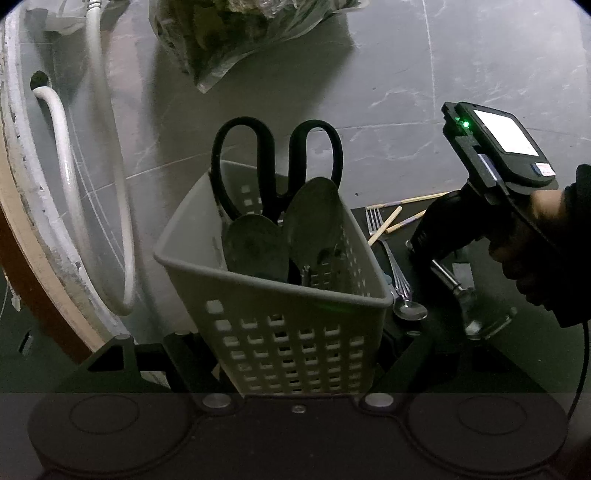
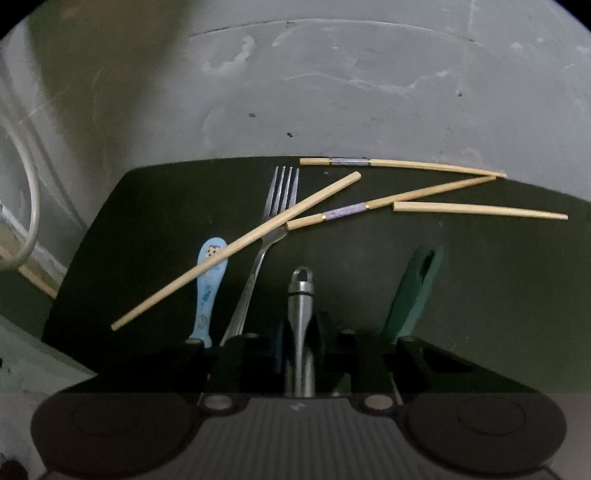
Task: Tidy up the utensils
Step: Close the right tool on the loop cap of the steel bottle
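Note:
My left gripper (image 1: 295, 354) is shut on a pale perforated utensil basket (image 1: 280, 306), which holds black-handled scissors (image 1: 277, 158) and two dark spoons (image 1: 314, 218). My right gripper (image 2: 301, 350) is shut on a steel utensil handle (image 2: 301, 295) with a loop end, low over a black mat (image 2: 147, 206). On the mat lie a fork (image 2: 280, 199), several wooden chopsticks (image 2: 236, 251), a blue patterned spoon handle (image 2: 208, 280) and a green handle (image 2: 413, 291). The left wrist view shows the right gripper (image 1: 476, 321) with the steel utensil (image 1: 448, 278) to the basket's right.
The mat lies on a grey marbled floor (image 2: 332, 92). White hoses (image 1: 62, 147) run along a curved wall at the left. A clear plastic bag (image 1: 236, 33) with dark contents lies behind the basket. A steel spoon (image 1: 408, 310) lies beside the basket.

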Demonstrator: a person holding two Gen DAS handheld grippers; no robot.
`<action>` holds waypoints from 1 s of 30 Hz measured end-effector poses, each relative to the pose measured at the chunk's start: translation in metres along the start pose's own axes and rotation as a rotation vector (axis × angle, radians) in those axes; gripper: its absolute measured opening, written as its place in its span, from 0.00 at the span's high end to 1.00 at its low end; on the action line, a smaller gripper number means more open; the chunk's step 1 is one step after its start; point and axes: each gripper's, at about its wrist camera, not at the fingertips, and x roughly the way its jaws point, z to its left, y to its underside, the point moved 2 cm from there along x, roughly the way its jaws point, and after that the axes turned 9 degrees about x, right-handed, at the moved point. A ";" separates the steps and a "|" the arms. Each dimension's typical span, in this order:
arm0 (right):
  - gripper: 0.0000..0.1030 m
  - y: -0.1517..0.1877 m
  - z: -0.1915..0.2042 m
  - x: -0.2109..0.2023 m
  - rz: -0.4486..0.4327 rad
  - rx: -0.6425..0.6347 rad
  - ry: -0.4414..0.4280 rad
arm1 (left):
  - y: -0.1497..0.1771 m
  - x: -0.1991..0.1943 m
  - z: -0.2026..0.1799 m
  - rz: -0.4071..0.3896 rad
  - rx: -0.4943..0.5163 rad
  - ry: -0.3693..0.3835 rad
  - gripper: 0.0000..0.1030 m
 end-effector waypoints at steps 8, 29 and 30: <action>0.82 0.007 -0.034 -0.016 -0.044 0.229 -0.187 | 0.004 0.000 0.004 -0.014 0.002 0.026 0.24; 0.82 0.020 -0.058 -0.102 -0.354 0.198 -0.469 | 0.008 0.005 0.012 -0.035 0.039 0.086 0.24; 0.82 0.019 -0.058 -0.105 -0.362 0.195 -0.470 | 0.008 0.006 0.012 -0.034 0.039 0.089 0.24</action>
